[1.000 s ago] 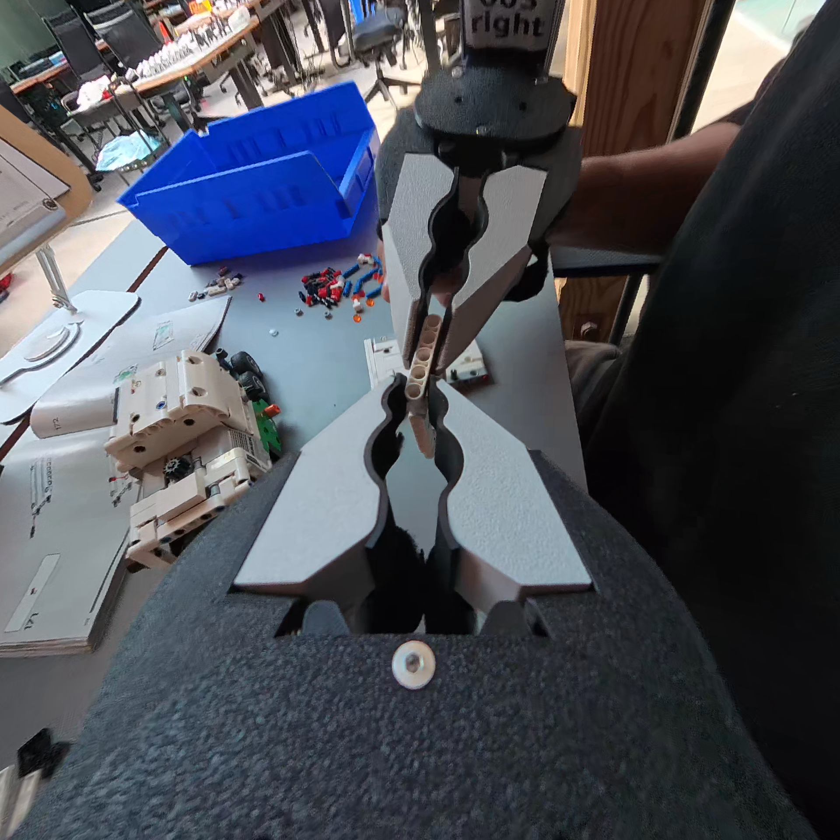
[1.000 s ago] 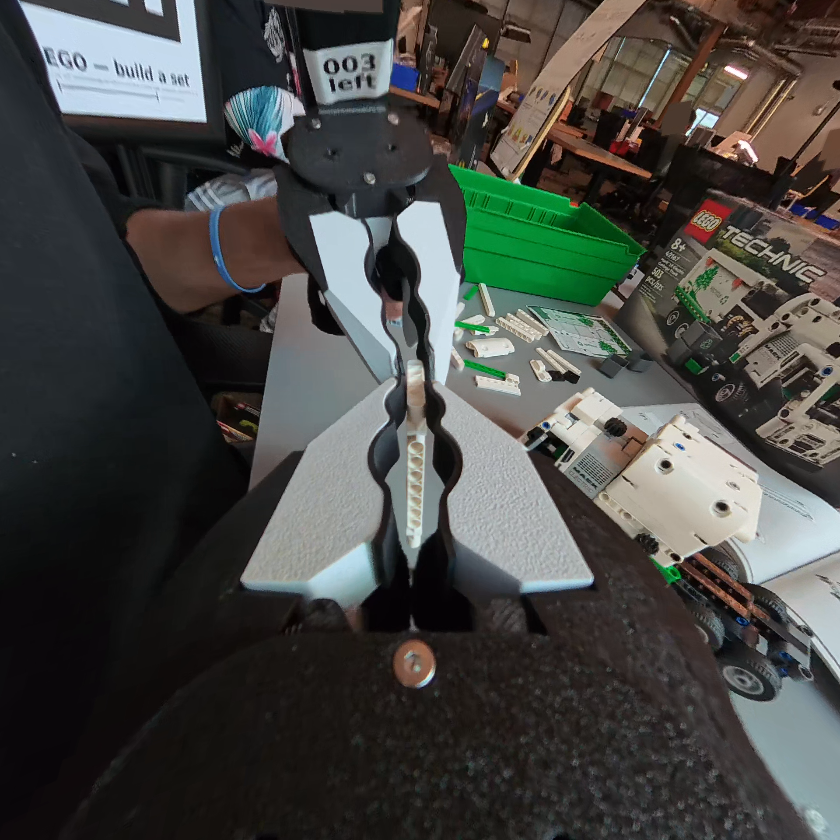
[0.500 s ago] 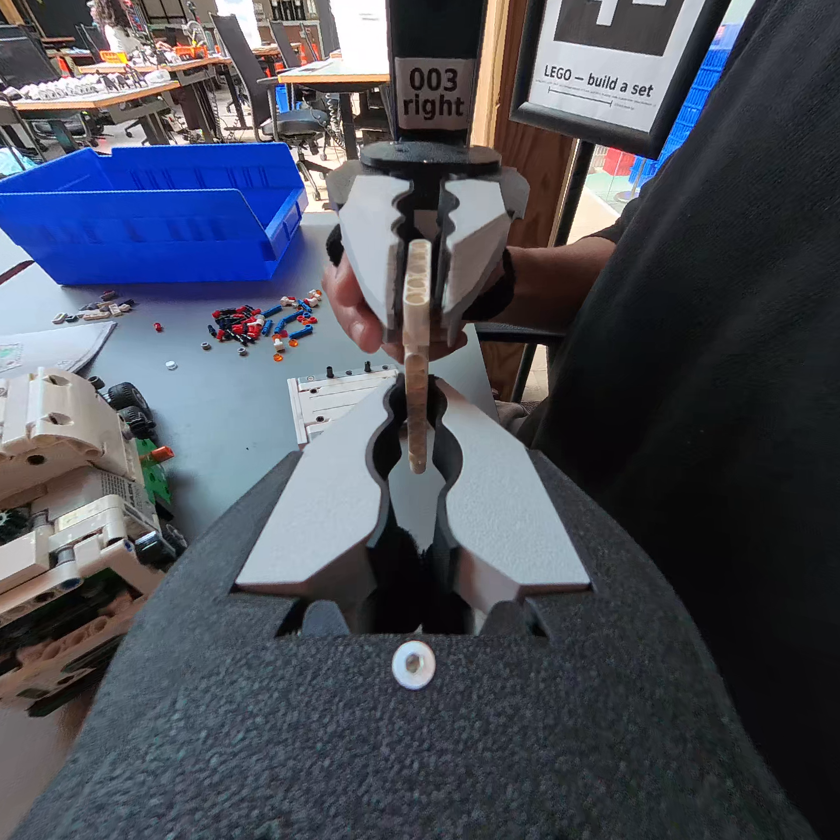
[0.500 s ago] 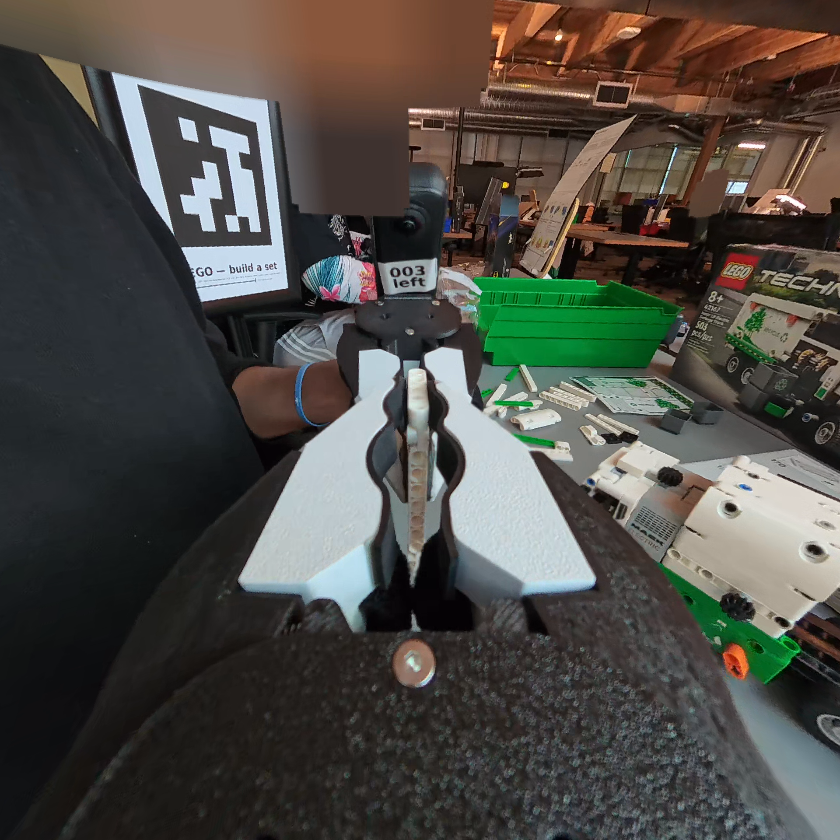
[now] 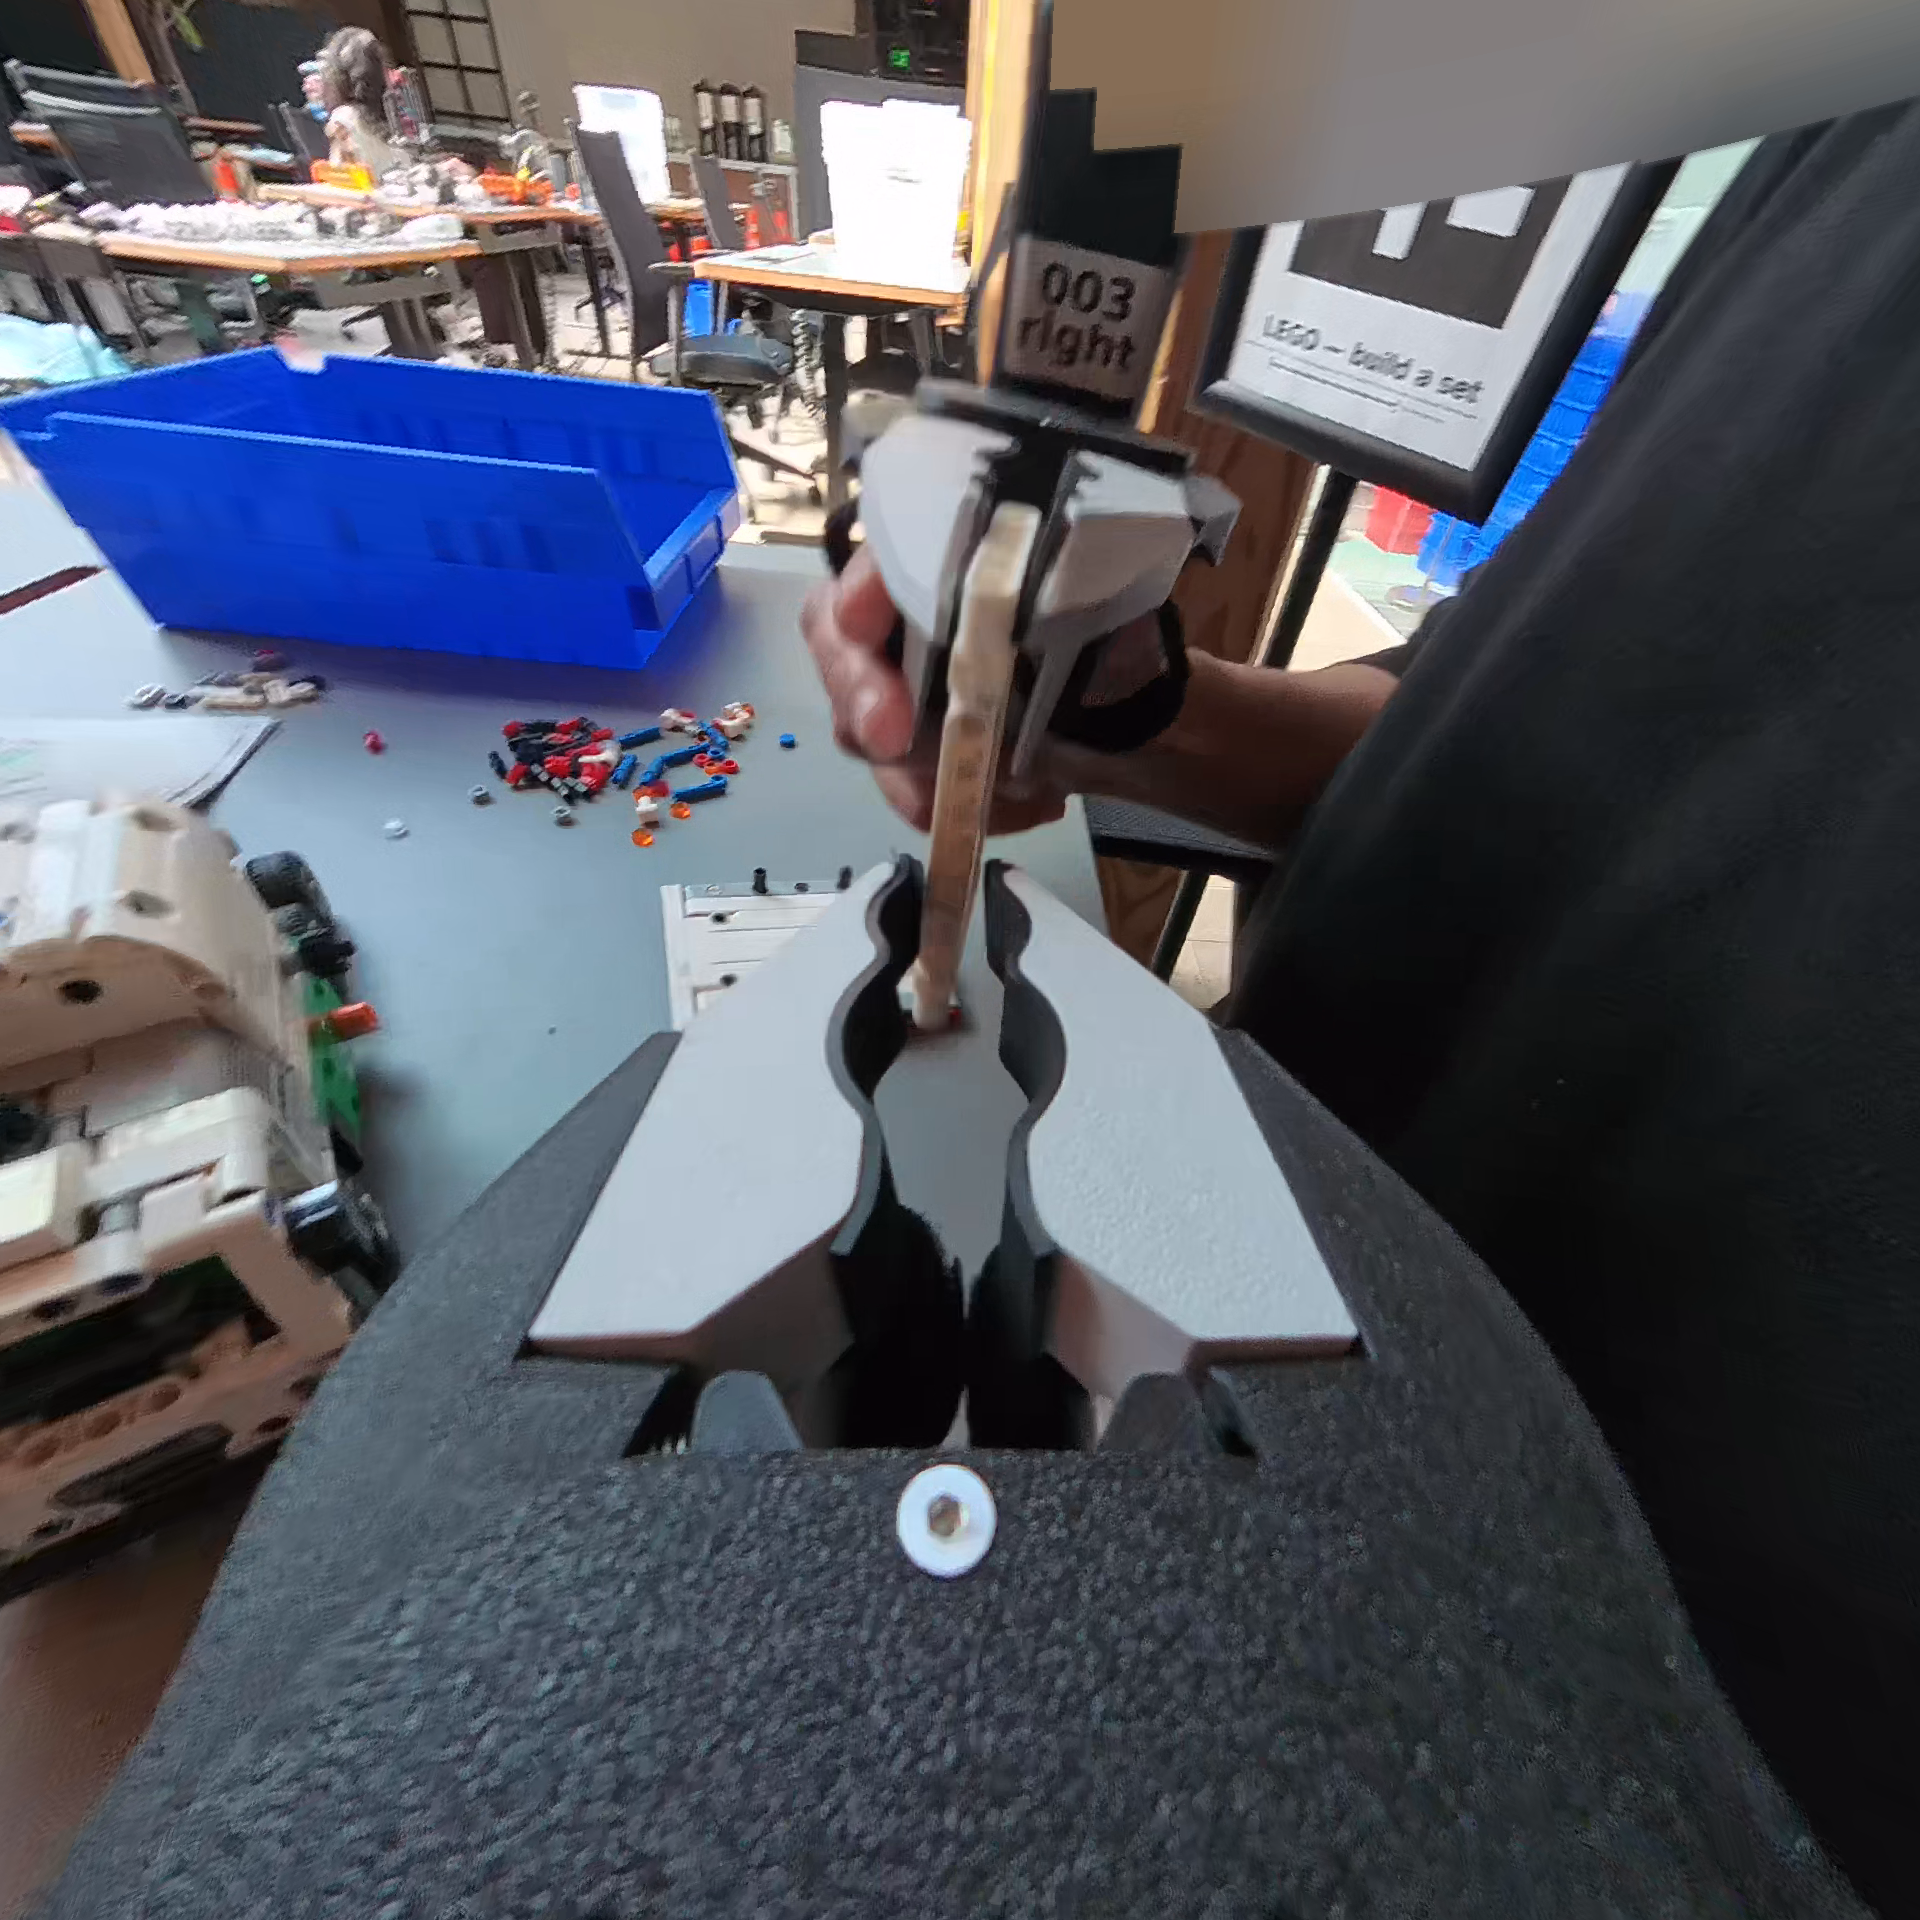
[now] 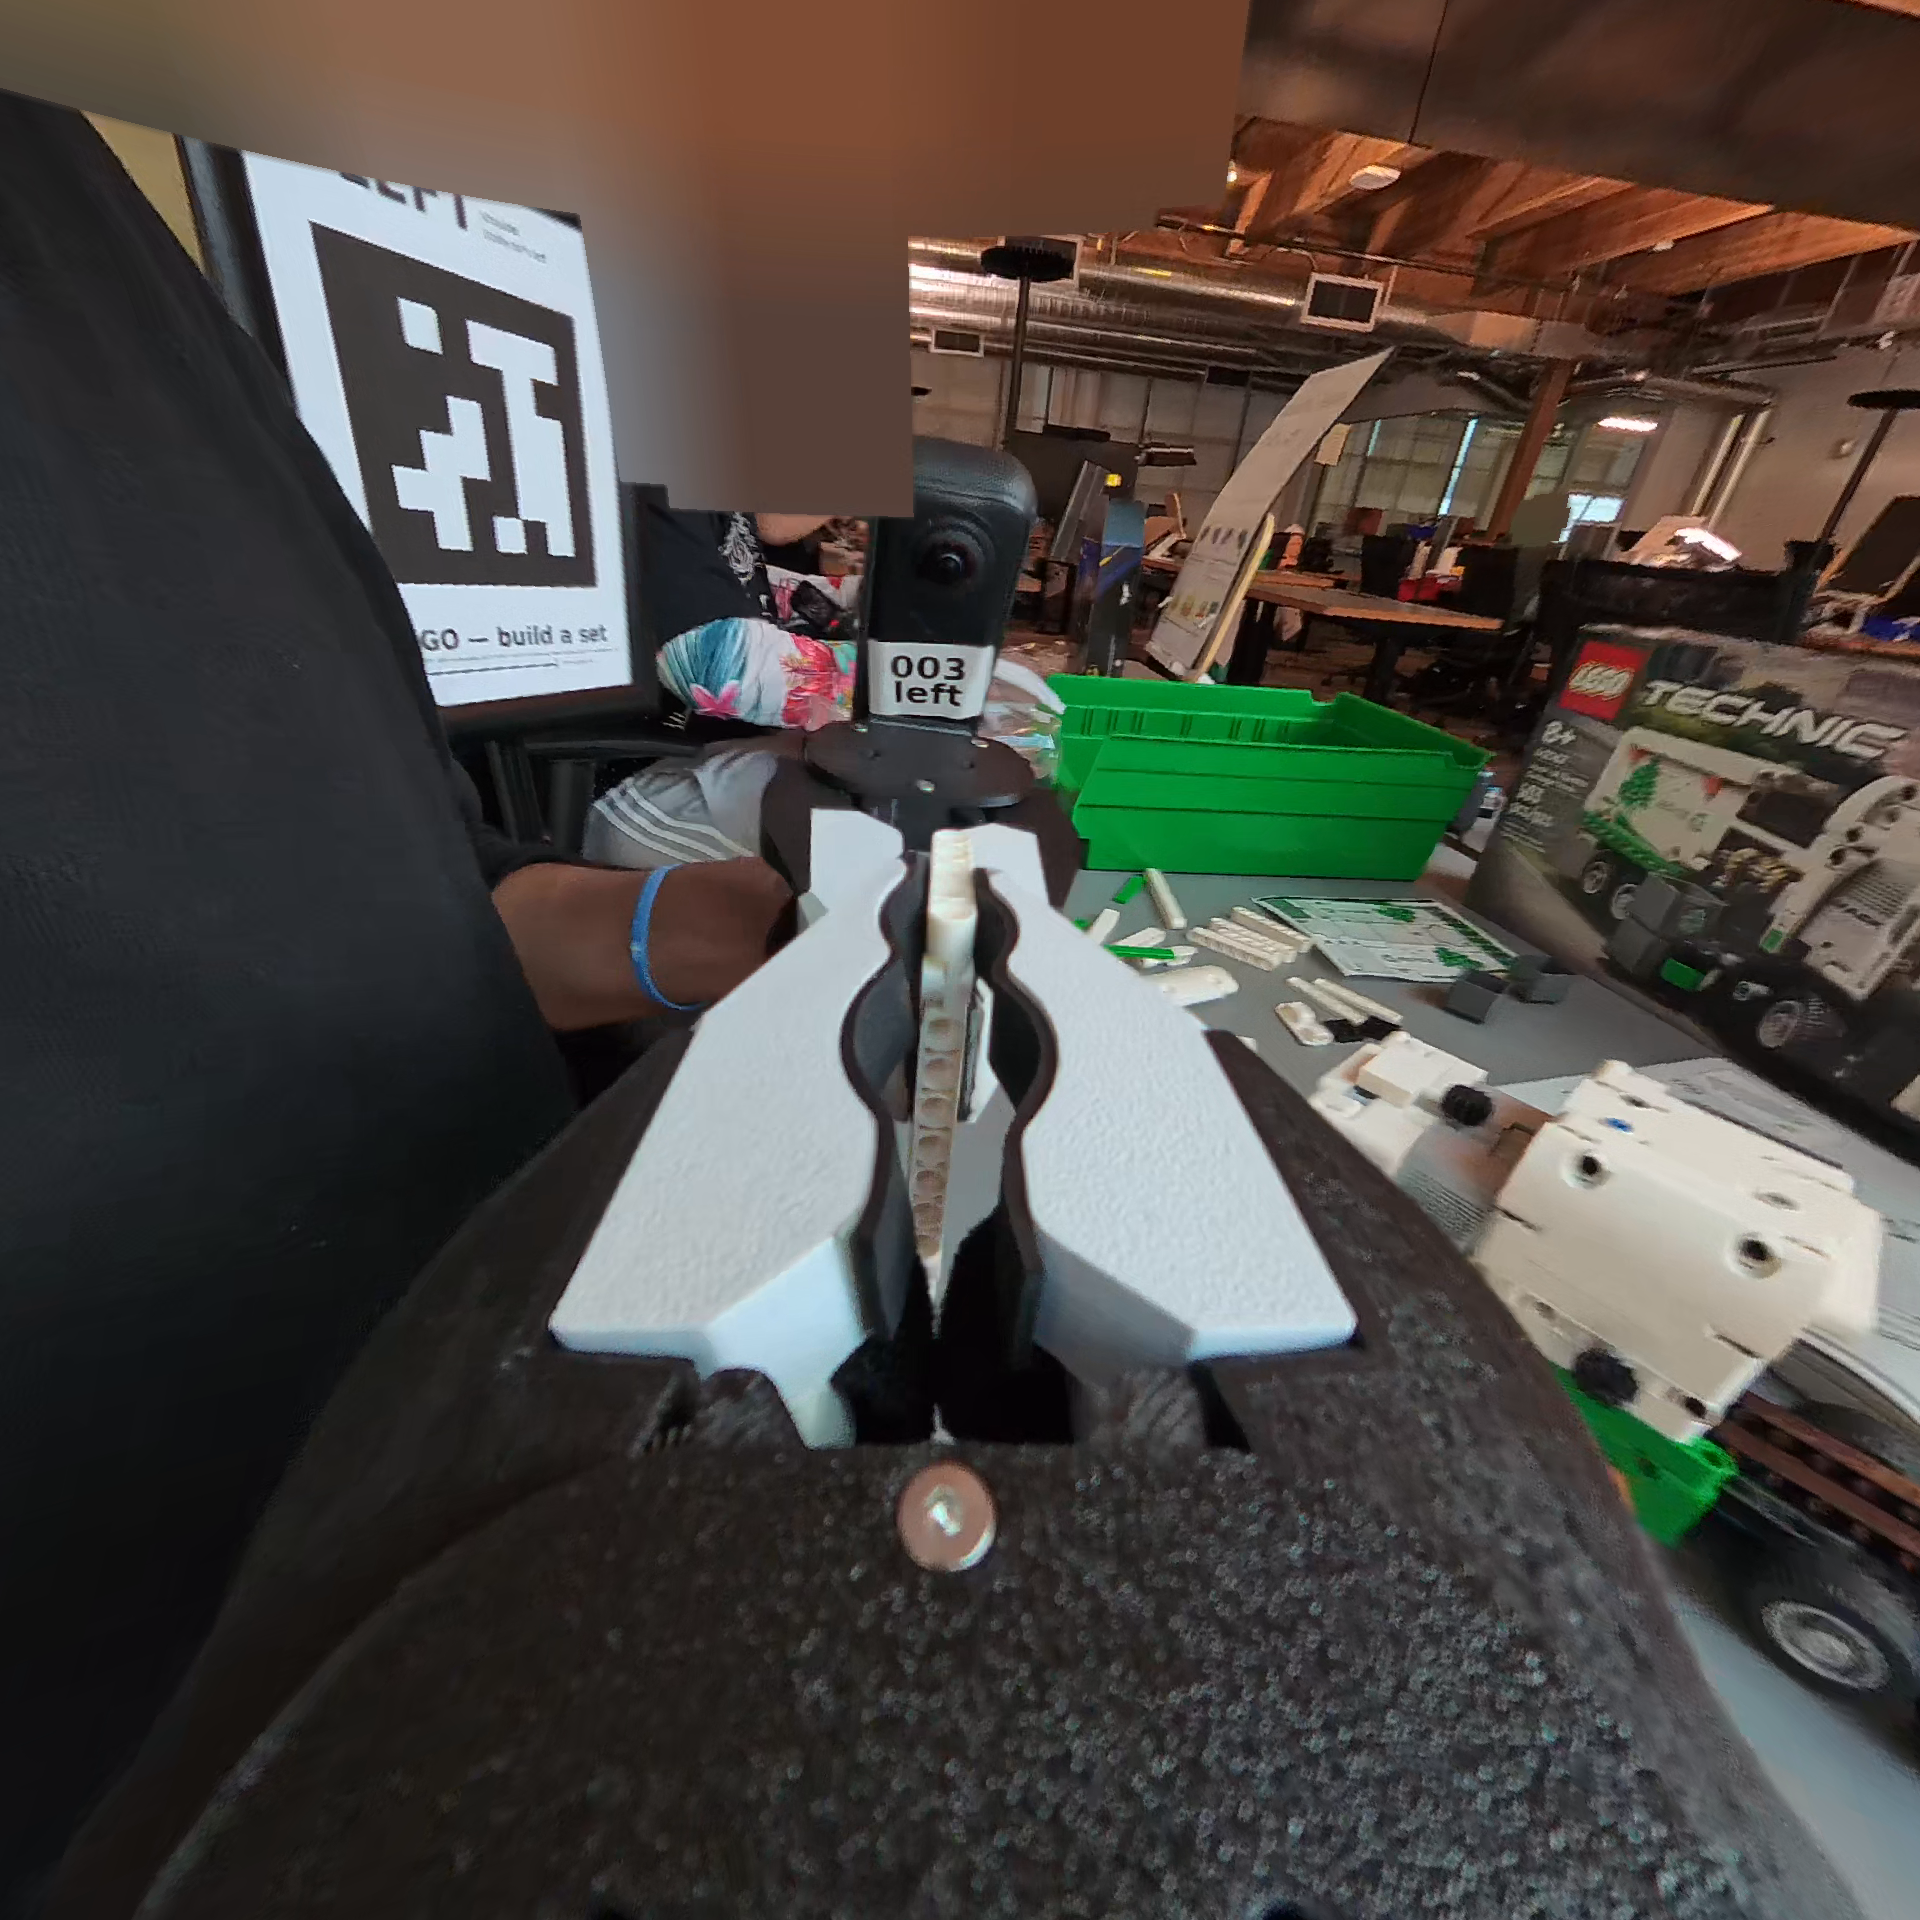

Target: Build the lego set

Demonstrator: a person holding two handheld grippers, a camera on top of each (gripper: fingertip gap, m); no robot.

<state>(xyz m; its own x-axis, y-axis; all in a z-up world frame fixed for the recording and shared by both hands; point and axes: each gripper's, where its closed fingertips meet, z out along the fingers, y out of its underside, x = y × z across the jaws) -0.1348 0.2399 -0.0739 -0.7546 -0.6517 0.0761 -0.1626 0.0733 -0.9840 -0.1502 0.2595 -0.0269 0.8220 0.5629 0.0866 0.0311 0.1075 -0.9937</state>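
Over a grey table [image 5: 540, 935], the left wrist view looked along the left gripper [image 5: 951, 883], whose jaws stood slightly apart around the near end of a long white beam with holes [image 5: 966, 790]. A sliver of gap showed between the beam and the right-hand pad, so the left jaws looked released rather than clenched on it. Opposite, the right gripper [image 5: 1023, 613], carried in a person's hand [image 5: 873, 686], pointed back toward the camera with the far end of the beam clamped between its jaws. Farther left on the table sat a blue bin [image 5: 395, 509], a scatter of small red, blue and black pieces [image 5: 613, 764], and a partly built white toy truck [image 5: 156, 1122], blurred. From the right wrist view, the right gripper [image 6: 951, 935] had its jaws clenched on the same white beam [image 6: 940, 1039], both pads pressed against its sides, the beam running on toward the left gripper [image 6: 951, 842] facing it. To the right lay a green bin [image 6: 1268, 800], loose white pieces [image 6: 1247, 940], a printed sheet [image 6: 1371, 935], the toy set's box [image 6: 1714, 842] and the white truck [image 6: 1621, 1226].
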